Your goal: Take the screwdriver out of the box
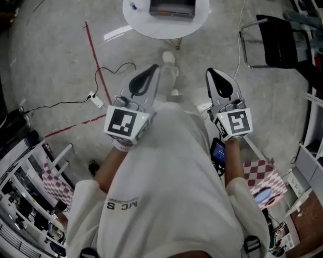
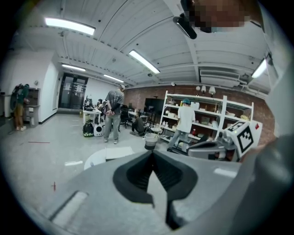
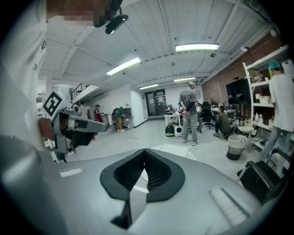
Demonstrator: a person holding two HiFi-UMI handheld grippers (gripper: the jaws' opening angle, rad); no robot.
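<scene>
Short of the round white table (image 1: 144, 26), you hold the left gripper (image 1: 154, 69) and right gripper (image 1: 212, 73) at your chest, both claws pressed together on nothing. The screwdriver is unseen, presumably inside the dark box (image 1: 172, 7) ahead. Step closer and spread one claw before reaching in.

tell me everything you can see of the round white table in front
The round white table stands on the grey floor ahead of the person, its far part cut off by the head view's top edge. Its top looks smooth and glossy. A dark box rests on it, a small blue item lies left of that, and a thin leg shows beneath the near rim.
</scene>
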